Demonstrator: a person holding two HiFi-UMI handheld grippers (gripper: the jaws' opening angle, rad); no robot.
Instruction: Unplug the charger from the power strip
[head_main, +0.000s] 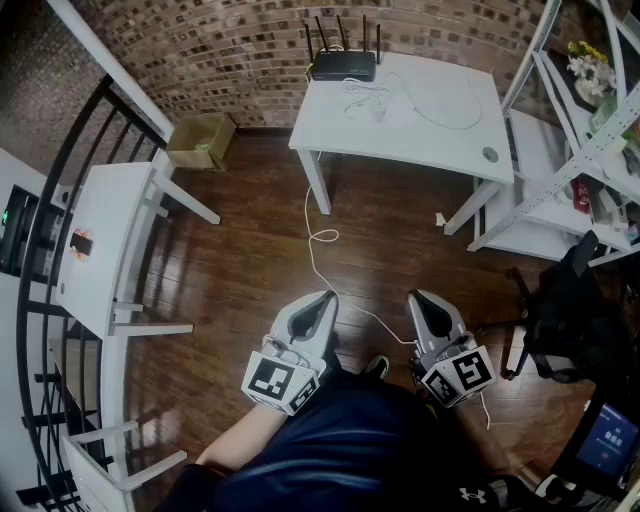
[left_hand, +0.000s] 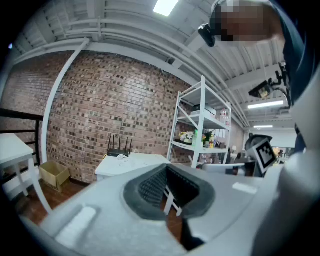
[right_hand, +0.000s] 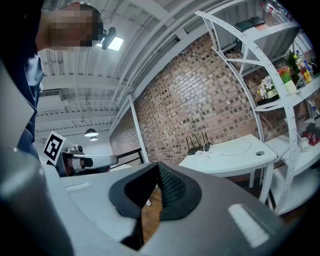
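Note:
A white table (head_main: 420, 120) stands far ahead by the brick wall. On it lie a black router (head_main: 343, 65) and a tangle of white cable with small white plug parts (head_main: 368, 103); I cannot tell charger from power strip at this distance. A white cord (head_main: 318, 240) runs from the table down across the wooden floor towards me. My left gripper (head_main: 325, 300) and right gripper (head_main: 420, 298) are held close to my body, level, both shut with nothing between the jaws. The table (left_hand: 130, 162) and router (right_hand: 197, 145) show small beyond the shut left gripper (left_hand: 167, 189) and right gripper (right_hand: 154, 192).
A cardboard box (head_main: 200, 140) sits on the floor left of the table. A white shelving unit (head_main: 590, 150) stands at the right, a black bag or chair (head_main: 570, 320) below it. At the left are a white bench (head_main: 105, 240) and a black railing (head_main: 45, 250).

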